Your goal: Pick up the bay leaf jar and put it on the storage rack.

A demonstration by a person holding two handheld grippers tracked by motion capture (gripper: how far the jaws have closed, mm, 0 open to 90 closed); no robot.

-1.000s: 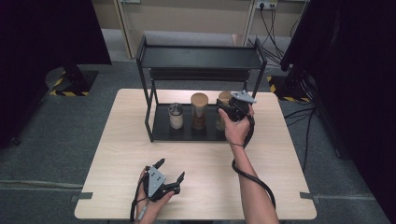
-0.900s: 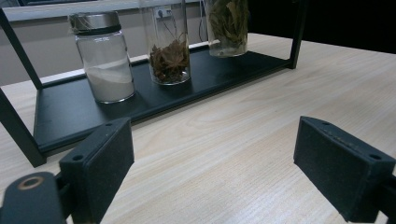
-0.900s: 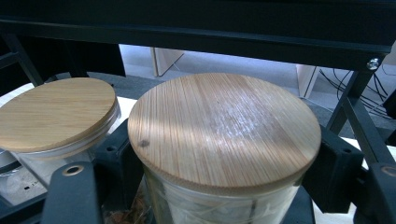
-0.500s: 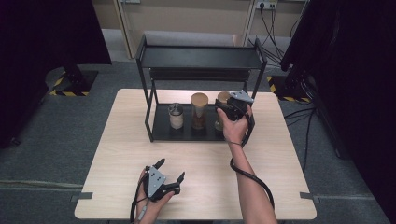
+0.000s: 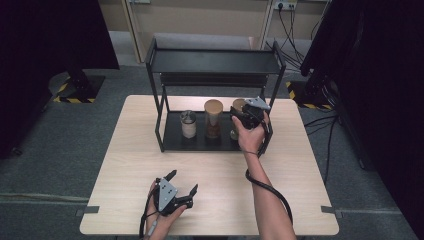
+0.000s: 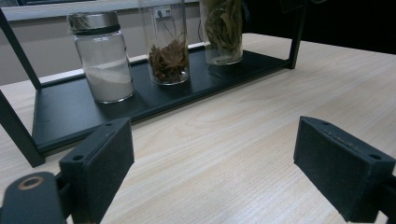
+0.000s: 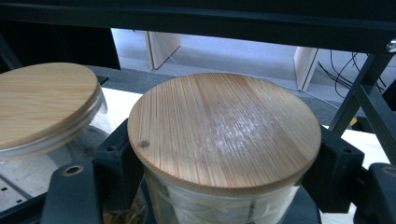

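Left gripper (image 5: 181,193): you hold it low at the near edge of the table (image 5: 300,175), well apart from the rack (image 5: 212,62). Its jaws stand wide with nothing between them; the left gripper view shows bare wood in the gap.

Salt jar (image 6: 102,56): it stands upright at the left of the rack's bottom shelf (image 6: 60,116). It has a metal lid and is about half full of white grains. From above you see it just beside the left post (image 5: 188,123).

Middle jar (image 5: 213,118): it is upright at the centre of the shelf, with a wooden lid. Your left gripper view shows brown star-shaped pieces in its bottom (image 6: 169,56).

Right jar (image 7: 224,140): it sits at the right end of the shelf, under the top tier. Its round wooden lid fills the space between your right jaws. Dried leaves show inside through the glass (image 6: 223,30).

Right gripper (image 5: 246,116): you reach it in at the shelf's right end. The jaws sit on either side of the right jar just under its lid, pads against the glass, closed around it.

Right hand (image 5: 251,137): it wraps the gripper body from behind, forearm stretched across the table.
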